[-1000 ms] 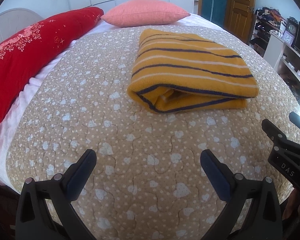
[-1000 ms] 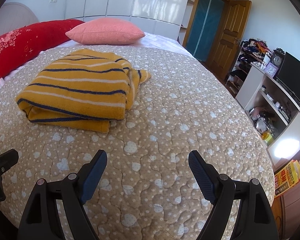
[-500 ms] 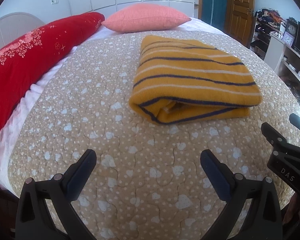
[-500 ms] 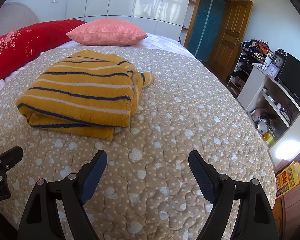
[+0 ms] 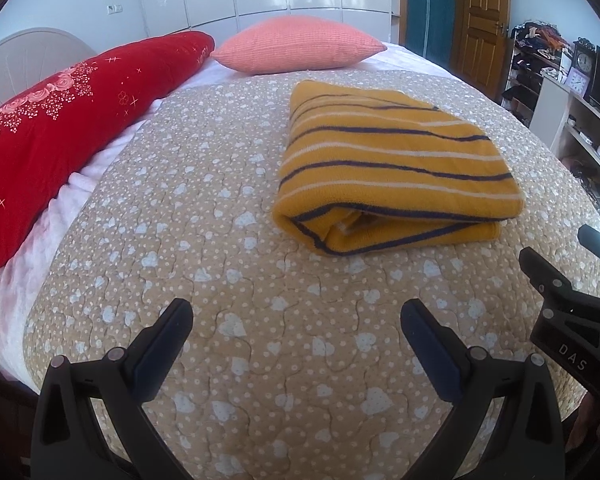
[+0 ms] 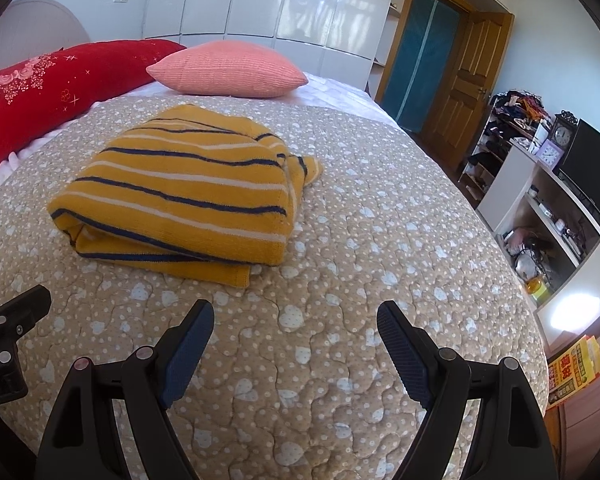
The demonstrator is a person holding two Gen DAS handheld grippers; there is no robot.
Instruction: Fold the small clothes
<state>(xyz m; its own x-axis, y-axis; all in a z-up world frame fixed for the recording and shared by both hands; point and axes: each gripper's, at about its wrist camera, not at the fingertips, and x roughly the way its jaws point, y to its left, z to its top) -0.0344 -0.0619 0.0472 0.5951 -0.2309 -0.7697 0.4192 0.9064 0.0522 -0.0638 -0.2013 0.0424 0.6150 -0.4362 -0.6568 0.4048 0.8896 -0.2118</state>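
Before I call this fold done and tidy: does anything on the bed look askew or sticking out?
Mostly neat, but one flap pokes out from the far right corner of the folded striped top onto the quilt, breaking its rectangle. The bottom layer also juts out past the top one along the near edge. Nothing else stands out.

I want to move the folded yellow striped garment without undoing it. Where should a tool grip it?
Probably pinch the striped garment at its thick rounded fold, the near-left corner, coming in low from the near side: there the layers are joined, whereas a loose flap sticks out at the far right.
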